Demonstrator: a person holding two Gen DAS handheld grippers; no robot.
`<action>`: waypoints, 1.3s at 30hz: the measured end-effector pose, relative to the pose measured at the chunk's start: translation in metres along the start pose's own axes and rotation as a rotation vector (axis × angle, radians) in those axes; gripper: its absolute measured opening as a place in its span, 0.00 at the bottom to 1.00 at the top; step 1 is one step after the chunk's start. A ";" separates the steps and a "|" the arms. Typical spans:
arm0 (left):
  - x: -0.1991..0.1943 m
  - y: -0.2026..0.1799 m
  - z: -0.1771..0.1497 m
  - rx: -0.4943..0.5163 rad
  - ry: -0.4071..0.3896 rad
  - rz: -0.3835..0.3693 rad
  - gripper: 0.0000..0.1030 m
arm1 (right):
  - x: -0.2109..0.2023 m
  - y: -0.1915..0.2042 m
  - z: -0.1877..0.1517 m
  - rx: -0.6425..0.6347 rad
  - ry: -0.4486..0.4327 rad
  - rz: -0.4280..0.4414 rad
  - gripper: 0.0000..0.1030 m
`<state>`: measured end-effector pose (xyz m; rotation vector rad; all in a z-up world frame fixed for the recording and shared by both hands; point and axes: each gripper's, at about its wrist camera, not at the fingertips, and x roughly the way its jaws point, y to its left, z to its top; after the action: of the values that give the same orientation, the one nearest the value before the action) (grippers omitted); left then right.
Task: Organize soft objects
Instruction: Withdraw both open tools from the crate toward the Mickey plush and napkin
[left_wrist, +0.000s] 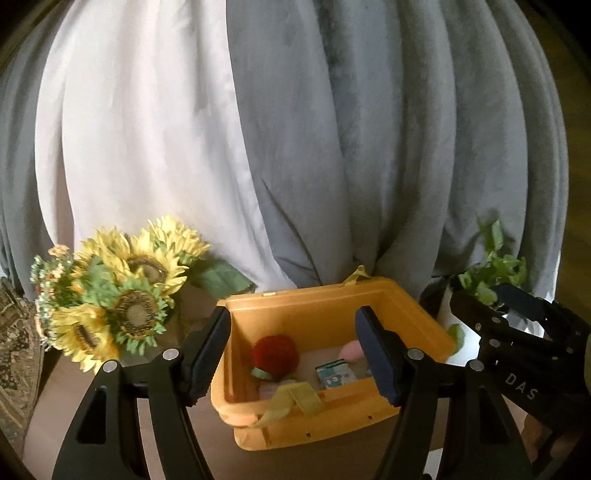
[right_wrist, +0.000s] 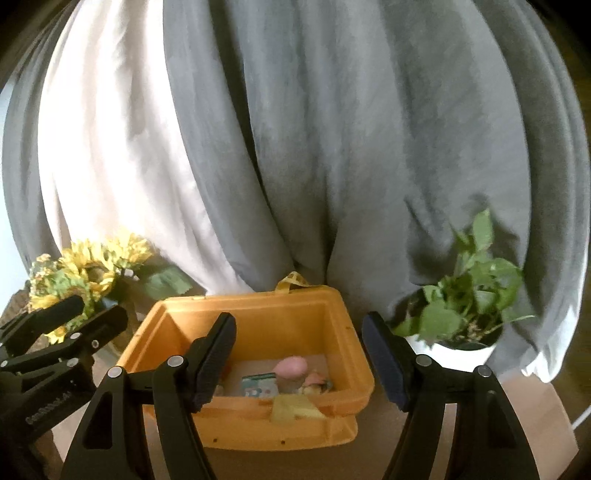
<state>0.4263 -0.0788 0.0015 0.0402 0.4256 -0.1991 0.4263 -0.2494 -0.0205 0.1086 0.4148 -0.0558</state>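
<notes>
Both my grippers, left and right, hang wide open and empty. The yellow bin of soft toys sits dead ahead below both, slightly nearer the left.

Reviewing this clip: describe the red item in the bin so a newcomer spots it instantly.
Find the orange bin between the sunflowers and potted plant. Inside, by its left wall, sits a fuzzy red ball, the only deep red thing among pale pink pieces.

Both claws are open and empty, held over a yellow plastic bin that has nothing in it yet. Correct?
Not quite: the yellow plastic bin already holds things, including a red fuzzy ball and a pink soft toy, as both wrist views show. The left claw and right claw are open and empty.
</notes>
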 end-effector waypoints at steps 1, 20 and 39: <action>-0.005 -0.001 0.000 0.002 -0.003 0.000 0.68 | -0.007 0.000 0.000 0.001 -0.005 -0.004 0.70; -0.093 -0.024 -0.035 0.007 0.005 -0.016 0.71 | -0.103 -0.011 -0.032 0.023 -0.035 -0.050 0.70; -0.122 -0.103 -0.094 -0.027 0.099 0.104 0.72 | -0.120 -0.078 -0.072 -0.056 0.038 0.078 0.70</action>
<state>0.2586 -0.1501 -0.0335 0.0457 0.5240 -0.0892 0.2819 -0.3148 -0.0443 0.0708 0.4493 0.0350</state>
